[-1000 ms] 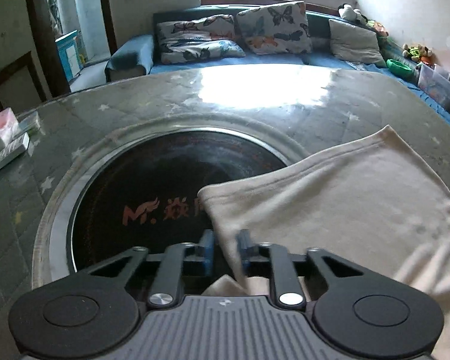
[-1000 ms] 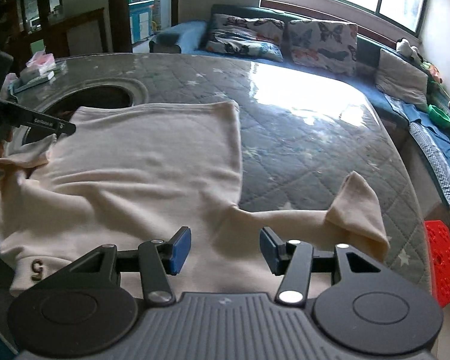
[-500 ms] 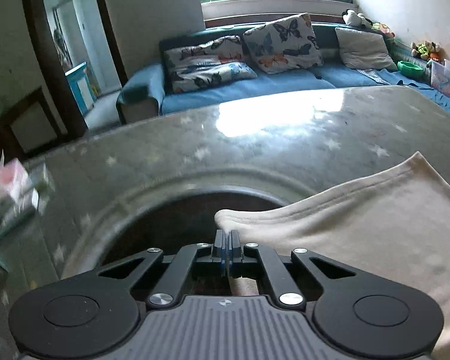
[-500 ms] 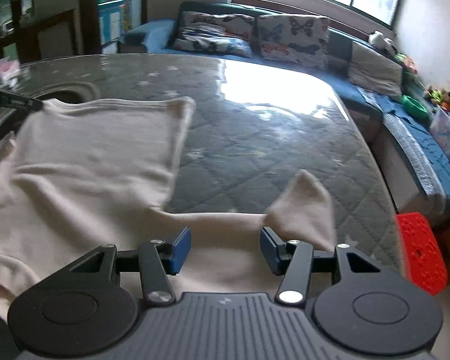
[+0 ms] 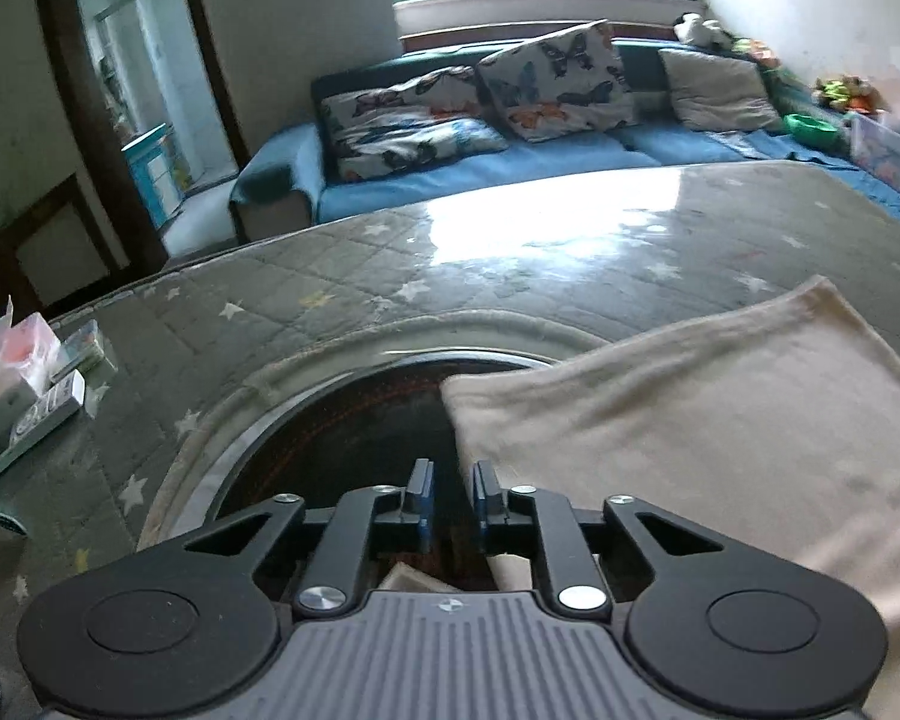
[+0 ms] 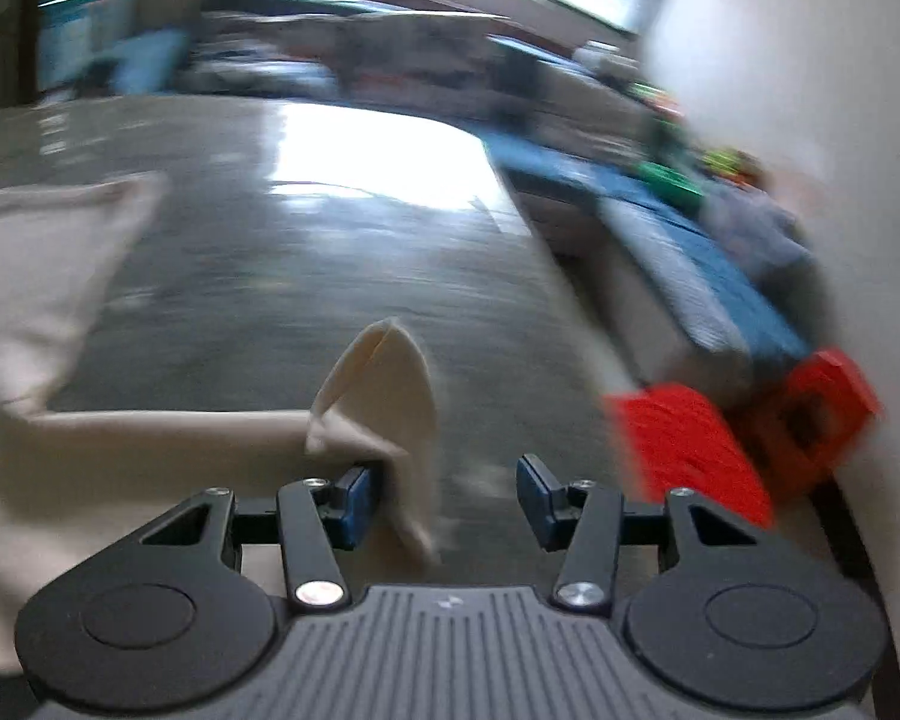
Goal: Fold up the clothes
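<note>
A grey quilted table [image 5: 342, 300], star-patterned, fills both views; a dark round inset [image 5: 342, 450] with a metal rim is sunk into it. Behind stands a blue sofa [image 5: 570, 162] with butterfly cushions [image 5: 555, 81]. A cream garment [image 5: 690, 420] lies spread on the table, one corner overlapping the inset; in the blurred right view its sleeve [image 6: 384, 384] stands up in a folded peak. Red crates [image 6: 690, 444] sit beyond the table edge, and small boxes [image 5: 24, 390] rest at the table's left. The left gripper [image 5: 448, 489] has its fingers narrowly parted with nothing between them, beside the garment's edge. The right gripper [image 6: 447, 495] is spread wide, the sleeve touching its left finger, ungrasped.
</note>
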`<state>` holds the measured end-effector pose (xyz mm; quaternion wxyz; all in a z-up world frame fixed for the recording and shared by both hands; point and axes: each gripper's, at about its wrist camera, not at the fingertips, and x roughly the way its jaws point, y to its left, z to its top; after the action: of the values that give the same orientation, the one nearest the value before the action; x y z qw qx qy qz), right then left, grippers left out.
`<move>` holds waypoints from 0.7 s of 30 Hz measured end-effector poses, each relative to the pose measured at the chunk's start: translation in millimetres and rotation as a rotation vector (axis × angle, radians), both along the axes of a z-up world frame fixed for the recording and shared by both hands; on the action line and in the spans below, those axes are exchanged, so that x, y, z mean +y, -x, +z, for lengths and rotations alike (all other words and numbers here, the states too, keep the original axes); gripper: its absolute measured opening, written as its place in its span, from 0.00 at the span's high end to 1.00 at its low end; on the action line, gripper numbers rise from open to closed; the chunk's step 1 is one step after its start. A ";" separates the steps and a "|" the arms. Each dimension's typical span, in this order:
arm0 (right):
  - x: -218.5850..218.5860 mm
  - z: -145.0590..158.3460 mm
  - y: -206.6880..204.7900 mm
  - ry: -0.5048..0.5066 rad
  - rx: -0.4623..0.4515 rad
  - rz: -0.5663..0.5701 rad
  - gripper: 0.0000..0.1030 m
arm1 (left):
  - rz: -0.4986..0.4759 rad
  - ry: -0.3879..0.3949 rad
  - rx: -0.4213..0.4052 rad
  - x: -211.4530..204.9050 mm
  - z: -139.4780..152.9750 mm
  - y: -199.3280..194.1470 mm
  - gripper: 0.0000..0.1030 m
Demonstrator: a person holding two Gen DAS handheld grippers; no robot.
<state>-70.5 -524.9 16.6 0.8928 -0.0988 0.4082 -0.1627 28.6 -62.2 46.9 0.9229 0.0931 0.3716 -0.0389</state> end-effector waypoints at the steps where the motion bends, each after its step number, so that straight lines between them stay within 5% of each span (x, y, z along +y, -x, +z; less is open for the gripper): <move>1: -5.3 1.4 3.7 0.001 -0.005 -0.020 0.51 | -0.018 0.007 -0.004 -0.6 2.6 8.9 0.72; 4: -19.1 5.9 15.7 -0.004 -0.017 -0.065 0.51 | -0.081 0.028 -0.015 -5.5 9.6 37.6 0.64; 8: -7.0 10.8 31.1 -0.083 -0.029 0.036 0.47 | -0.172 0.057 -0.008 -16.4 8.6 82.6 0.64; 12: 19.0 10.1 39.4 -0.180 -0.014 0.169 0.44 | -0.179 0.004 -0.024 -15.9 -2.3 116.7 0.64; 21: 58.7 0.9 39.1 -0.180 0.033 0.283 0.42 | -0.115 -0.045 -0.072 -0.7 -6.6 102.9 0.64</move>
<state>-109.6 -466.1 17.5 0.9051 -0.0775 0.4179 0.0036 -74.3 -62.9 40.3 0.9296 0.1361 0.3329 -0.0802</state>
